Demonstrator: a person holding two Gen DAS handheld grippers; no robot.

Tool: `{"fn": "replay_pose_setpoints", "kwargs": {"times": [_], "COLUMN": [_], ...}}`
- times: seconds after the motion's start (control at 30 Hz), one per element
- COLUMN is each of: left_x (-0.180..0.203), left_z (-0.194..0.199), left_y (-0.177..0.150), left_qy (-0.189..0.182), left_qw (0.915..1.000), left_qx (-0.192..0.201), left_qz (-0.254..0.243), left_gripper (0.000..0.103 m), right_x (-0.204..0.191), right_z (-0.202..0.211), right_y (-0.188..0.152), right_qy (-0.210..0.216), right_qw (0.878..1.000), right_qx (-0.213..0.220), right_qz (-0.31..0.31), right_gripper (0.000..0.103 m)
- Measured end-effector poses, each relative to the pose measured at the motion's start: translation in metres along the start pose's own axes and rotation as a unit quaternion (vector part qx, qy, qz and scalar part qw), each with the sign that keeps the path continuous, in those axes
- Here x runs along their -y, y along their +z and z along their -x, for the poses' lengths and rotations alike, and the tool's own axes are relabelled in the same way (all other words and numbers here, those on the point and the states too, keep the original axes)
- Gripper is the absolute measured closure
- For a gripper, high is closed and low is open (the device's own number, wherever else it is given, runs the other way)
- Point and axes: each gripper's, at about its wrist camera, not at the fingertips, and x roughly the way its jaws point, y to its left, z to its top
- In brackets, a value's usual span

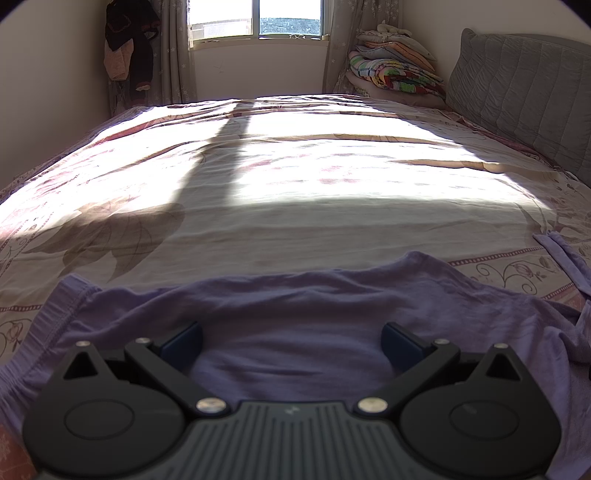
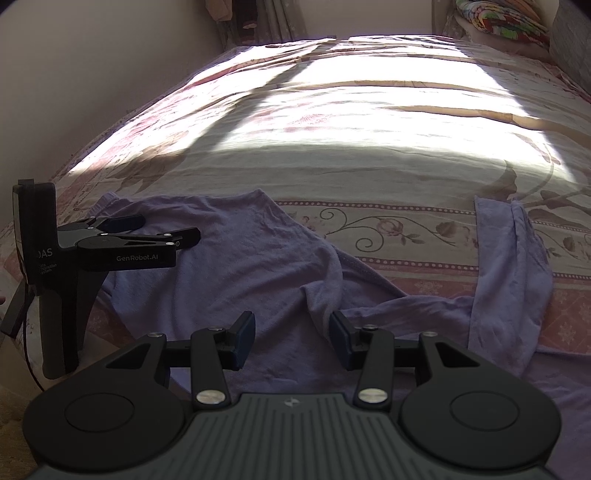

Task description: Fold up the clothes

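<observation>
A purple garment [image 1: 295,302] lies crumpled across the near edge of the bed, and one long part [image 2: 509,266] of it stretches away on the right. My left gripper [image 1: 291,343] hovers just over the garment's left portion with its jaws wide apart and nothing pinched. In the right wrist view the same left gripper [image 2: 159,227] shows at the left, above the purple cloth. My right gripper [image 2: 292,338] stands open to about half its width over the garment's middle, close to a raised fold [image 2: 321,291]. No cloth is pressed between its pads.
The bed carries a floral sheet [image 1: 295,184] with a bright sun patch. Folded colourful quilts [image 1: 395,70] are stacked at the far right corner beside a grey padded headboard [image 1: 524,85]. Dark clothes [image 1: 129,48] hang by the window [image 1: 255,18]. A wall [image 2: 92,74] runs along the bed's left side.
</observation>
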Motion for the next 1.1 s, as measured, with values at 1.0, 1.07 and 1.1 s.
{"fn": "replay_pose_setpoints", "kwargs": {"times": [1.0, 1.07, 1.1], "left_x": [0.0, 0.0, 0.0], "left_z": [0.0, 0.0, 0.0], "left_y": [0.0, 0.0, 0.0], "left_qy": [0.0, 0.0, 0.0], "left_qw": [1.0, 1.0, 1.0], "left_qx": [0.0, 0.0, 0.0], "left_qz": [0.0, 0.0, 0.0], "left_gripper": [0.0, 0.0, 0.0], "right_x": [0.155, 0.168, 0.173], "right_z": [-0.003, -0.007, -0.009], "right_y": [0.053, 0.054, 0.054], "right_qy": [-0.128, -0.136, -0.139], "right_qw": [0.986, 0.984, 0.982], "right_qx": [0.026, 0.03, 0.031], "right_qz": [-0.103, -0.115, -0.122], "right_gripper": [0.056, 0.061, 0.062]}}
